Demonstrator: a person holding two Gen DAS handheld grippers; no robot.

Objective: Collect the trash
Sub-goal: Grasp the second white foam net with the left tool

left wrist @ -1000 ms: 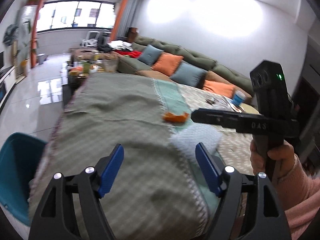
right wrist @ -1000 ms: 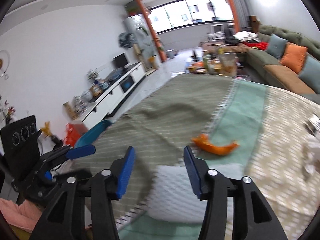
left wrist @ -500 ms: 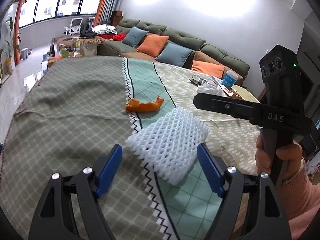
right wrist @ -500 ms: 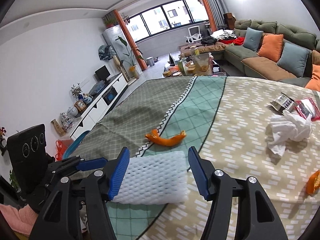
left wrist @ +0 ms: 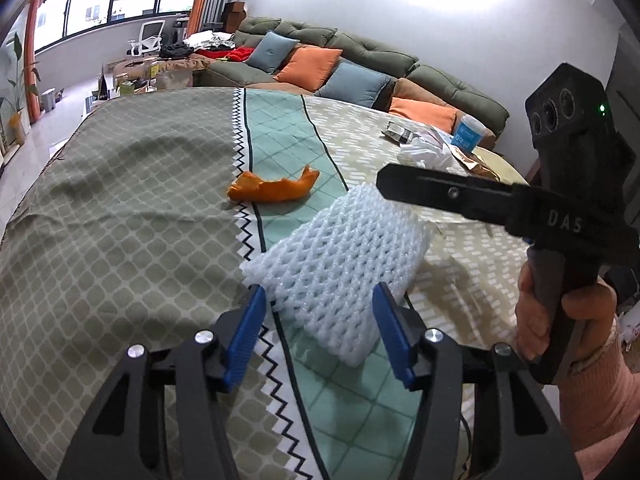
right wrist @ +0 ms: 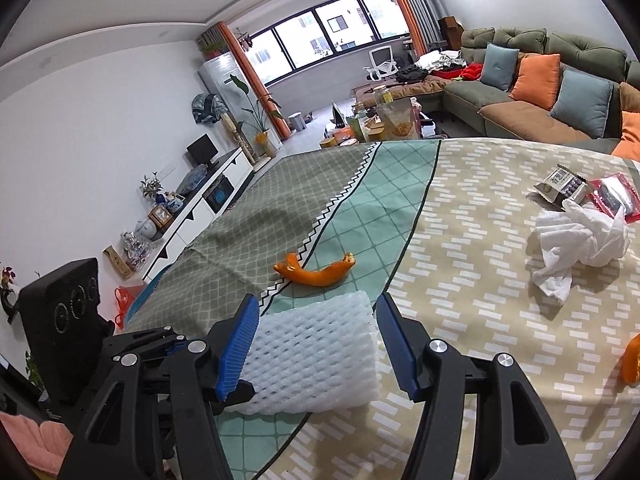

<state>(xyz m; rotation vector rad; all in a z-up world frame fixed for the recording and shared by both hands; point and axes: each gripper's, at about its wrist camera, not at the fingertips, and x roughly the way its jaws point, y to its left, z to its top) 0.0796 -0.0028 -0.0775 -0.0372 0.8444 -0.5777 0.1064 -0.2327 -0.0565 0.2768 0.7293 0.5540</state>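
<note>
A white foam net sleeve (left wrist: 340,264) lies on the patterned tablecloth (left wrist: 120,220). My left gripper (left wrist: 318,320) has the sleeve's near end between its blue pads; its jaws are closing, and a thin gap still shows at the left pad. My right gripper (right wrist: 316,340) straddles the same sleeve (right wrist: 316,360) from the other side, open, with its pads close beside the foam. In the left wrist view the right gripper (left wrist: 386,180) reaches over the sleeve's far end. An orange peel (left wrist: 276,188) lies just beyond the sleeve.
A crumpled white tissue (right wrist: 580,240), a snack wrapper (right wrist: 560,184) and a red packet (right wrist: 616,196) lie at the table's right. Another peel piece (right wrist: 632,364) sits at the right edge. A blue cup (left wrist: 468,132) stands at the back. A sofa (left wrist: 360,52) runs behind the table.
Both grippers have moved forward and down onto the foam sleeve, which now sits between both pairs of pads. The left jaws have narrowed.
</note>
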